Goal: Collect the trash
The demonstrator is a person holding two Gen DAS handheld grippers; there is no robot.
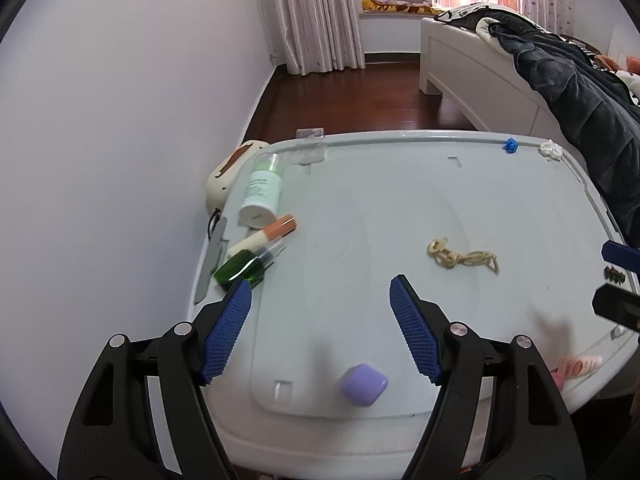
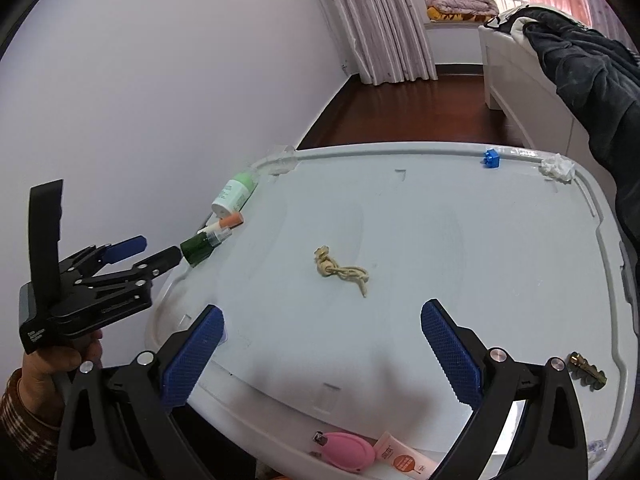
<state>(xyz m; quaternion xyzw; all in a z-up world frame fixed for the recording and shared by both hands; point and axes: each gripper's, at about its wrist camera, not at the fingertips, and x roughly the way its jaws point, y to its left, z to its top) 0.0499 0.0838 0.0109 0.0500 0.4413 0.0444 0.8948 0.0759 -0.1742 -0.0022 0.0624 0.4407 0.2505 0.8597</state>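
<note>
A knotted tan string point(image 1: 462, 257) lies mid-lid on the grey bin lid point(image 1: 380, 200); it also shows in the right wrist view point(image 2: 342, 271). A crumpled white tissue point(image 1: 551, 148) point(image 2: 557, 167) sits at the far right corner of the lid point(image 2: 400, 220). My left gripper point(image 1: 320, 300) is open and empty above the lid's near left part, also seen from the right wrist view point(image 2: 146, 251). My right gripper point(image 2: 322, 320) is open and empty, short of the string.
At the lid's left edge lie a pale green bottle point(image 1: 260, 192), an orange-capped tube point(image 1: 268, 236) and a dark green bottle point(image 1: 240, 268). A purple case point(image 1: 363, 384), a blue block point(image 1: 510, 145), a pink object point(image 2: 346, 454), a brass piece point(image 2: 586, 370). Wall left, bed right.
</note>
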